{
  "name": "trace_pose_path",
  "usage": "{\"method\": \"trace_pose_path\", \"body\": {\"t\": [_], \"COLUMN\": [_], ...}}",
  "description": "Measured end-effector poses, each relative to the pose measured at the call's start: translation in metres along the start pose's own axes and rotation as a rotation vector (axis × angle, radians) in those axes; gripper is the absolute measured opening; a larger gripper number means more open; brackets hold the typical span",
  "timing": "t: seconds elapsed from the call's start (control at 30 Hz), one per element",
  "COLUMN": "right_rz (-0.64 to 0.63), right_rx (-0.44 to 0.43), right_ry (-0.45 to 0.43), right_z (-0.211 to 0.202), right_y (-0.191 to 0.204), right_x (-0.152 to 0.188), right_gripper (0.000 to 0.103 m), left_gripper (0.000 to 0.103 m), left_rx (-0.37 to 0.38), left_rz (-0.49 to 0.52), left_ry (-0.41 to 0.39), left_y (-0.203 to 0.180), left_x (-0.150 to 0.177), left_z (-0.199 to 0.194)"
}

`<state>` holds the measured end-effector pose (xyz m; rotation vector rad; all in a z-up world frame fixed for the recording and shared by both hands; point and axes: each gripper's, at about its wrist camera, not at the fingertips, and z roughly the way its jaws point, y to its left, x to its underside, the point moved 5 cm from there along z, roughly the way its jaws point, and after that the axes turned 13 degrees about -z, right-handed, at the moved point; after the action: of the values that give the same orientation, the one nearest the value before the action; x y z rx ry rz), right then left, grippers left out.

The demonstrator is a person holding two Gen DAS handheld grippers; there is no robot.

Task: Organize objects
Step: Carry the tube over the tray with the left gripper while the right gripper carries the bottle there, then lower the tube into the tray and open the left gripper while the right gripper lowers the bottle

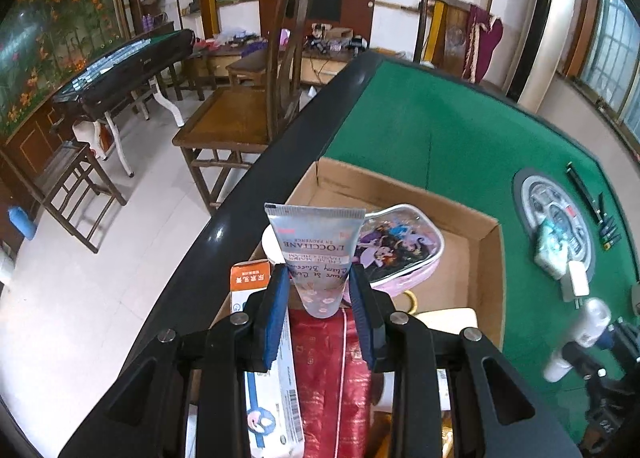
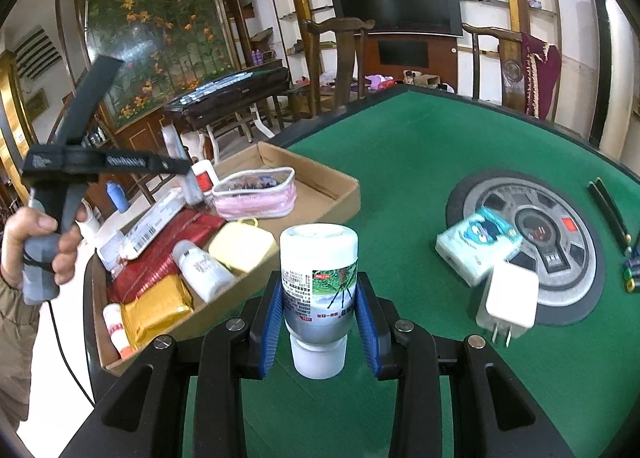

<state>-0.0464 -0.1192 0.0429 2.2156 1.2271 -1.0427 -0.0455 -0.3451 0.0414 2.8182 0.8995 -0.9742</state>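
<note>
Cardboard forms the shallow box (image 1: 490,258) seen from the left wrist, set at the near edge of the green felt table (image 1: 440,125). The left gripper (image 1: 320,278) is held above it with its blue pads narrowed onto a L'Occitane hand cream tube (image 1: 316,246), crimped end forward. Below the tube lie a pink cartoon pouch (image 1: 400,250), a red packet (image 1: 332,370) and a long white carton (image 1: 272,390); bare cardboard floor is seen beyond the pouch. This tube is judged to be in the placing step: it is carried over the box but not yet set down. A descent into a free spot and then a release would be called for, with care that the pouch is not pushed aside.

From the right wrist, the right gripper (image 2: 320,302) is seen clamped narrowly on a white-capped bottle (image 2: 318,282) with a printed label, lifted clear of the felt, just to the right of the box (image 2: 344,197). The left hand (image 2: 44,246) and its tool are seen over the box's far side. Near the round centre panel (image 2: 580,286), a tissue pack (image 2: 476,250) and a white plug adapter (image 2: 508,302) are left on the felt, apparently still to be gathered. The bottle's next move is judged to be a carry leftward into the box, best delayed until the other tool is out of the way.
</note>
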Motion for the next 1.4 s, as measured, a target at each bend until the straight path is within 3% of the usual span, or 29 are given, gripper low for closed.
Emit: {"method": "trace_pose_path", "body": {"t": [0.4,0.97,1.17,1.4], "right_rz": [0.018,0.028,0.031,0.041], "right_rx": [-0.086,-0.071,-0.043,0.001], "right_ry": [0.018,0.073,0.082,0.106], "right_z": [0.05,0.106,0.112,0.116], "right_y": [0.006,0.009,0.004,-0.001], "right_x": [-0.046,-0.061,-0.056,-0.055], "right_gripper": [0.037,0.037,0.037,0.037], "left_gripper": [0.03,0.03,0.03,0.031], "left_rx": [-0.041,-0.11,-0.134,-0.043], "left_rz": [0.017,0.056,0.076,0.033], "left_ry": [0.072,0.162,0.139,0.075], "left_y": [-0.002,-0.015,-0.01,0.002], "left_x": [-0.014,-0.028,-0.023,0.001], "left_z": [0.029,0.062,0.055,0.007]}}
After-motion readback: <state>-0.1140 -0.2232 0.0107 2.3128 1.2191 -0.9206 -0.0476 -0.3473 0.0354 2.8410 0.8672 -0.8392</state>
